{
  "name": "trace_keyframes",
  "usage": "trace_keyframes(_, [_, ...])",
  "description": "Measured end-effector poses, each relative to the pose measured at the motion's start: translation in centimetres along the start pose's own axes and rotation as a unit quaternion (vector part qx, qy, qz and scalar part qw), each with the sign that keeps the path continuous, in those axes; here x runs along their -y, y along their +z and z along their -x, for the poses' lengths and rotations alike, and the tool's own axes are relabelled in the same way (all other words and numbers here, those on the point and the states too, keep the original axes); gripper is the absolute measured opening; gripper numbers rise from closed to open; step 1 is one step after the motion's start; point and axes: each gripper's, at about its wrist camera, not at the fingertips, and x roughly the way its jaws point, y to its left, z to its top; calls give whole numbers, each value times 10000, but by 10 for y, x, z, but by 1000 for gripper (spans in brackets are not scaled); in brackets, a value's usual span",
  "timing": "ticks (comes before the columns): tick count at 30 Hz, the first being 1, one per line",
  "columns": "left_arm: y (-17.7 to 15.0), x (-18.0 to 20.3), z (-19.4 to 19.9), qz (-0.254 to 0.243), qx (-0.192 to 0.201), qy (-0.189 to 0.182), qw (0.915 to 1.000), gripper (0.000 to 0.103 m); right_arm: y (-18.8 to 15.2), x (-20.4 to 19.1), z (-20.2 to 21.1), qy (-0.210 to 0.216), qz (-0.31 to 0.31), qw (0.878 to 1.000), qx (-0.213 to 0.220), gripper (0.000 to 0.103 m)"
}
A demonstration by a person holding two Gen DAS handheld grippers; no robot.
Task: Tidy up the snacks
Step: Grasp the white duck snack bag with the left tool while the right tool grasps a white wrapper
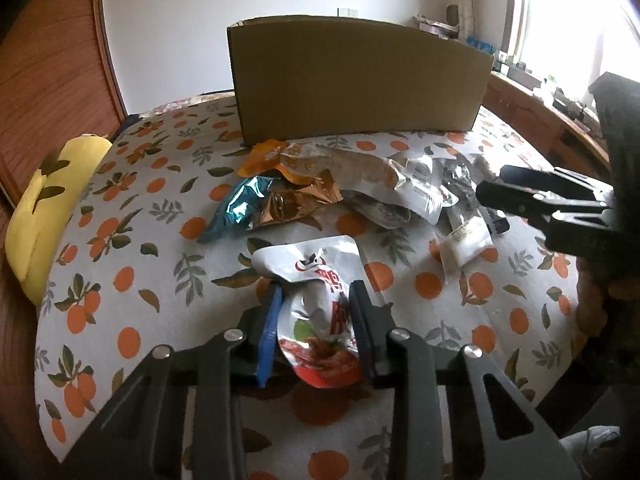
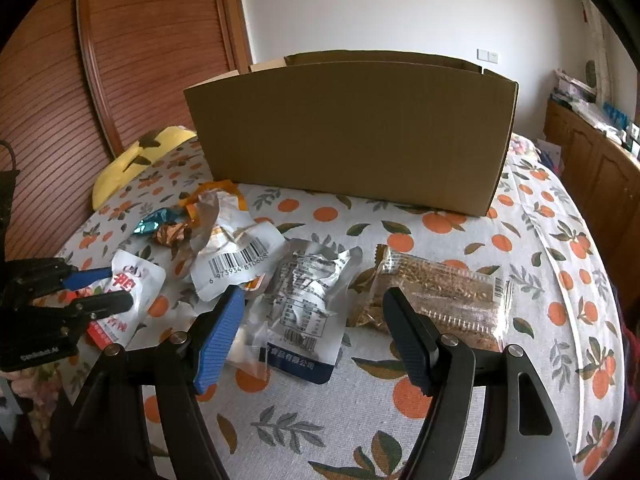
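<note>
My left gripper is shut on a white and red snack pouch, held low over the table; it also shows in the right wrist view. My right gripper is open and empty above a silver printed pouch. A clear pack of brown grain bars lies just right of it. A pile of snack packets lies in front of the brown cardboard box, which stands upright at the back. The box's inside is hidden.
The table has a white cloth with orange fruit print. A yellow cushion lies at the left edge. A wooden slatted door stands behind on the left, and wooden cabinets on the right.
</note>
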Motion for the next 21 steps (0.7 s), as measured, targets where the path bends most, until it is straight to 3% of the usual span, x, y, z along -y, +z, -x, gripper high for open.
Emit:
trace_keyframes(7, [-1, 4, 4, -55, 69, 32, 10000, 29, 1, 1, 0, 116, -7, 9999, -16, 72])
trace_keyframes(9, [-3, 6, 3, -89, 86, 81, 9999, 30, 2, 1, -3, 249, 8, 9997, -88, 55])
trace_keyframes(21, [-4, -1, -5, 35, 93, -142, 9998, 40, 16, -2, -28, 299, -27, 9963, -800, 53])
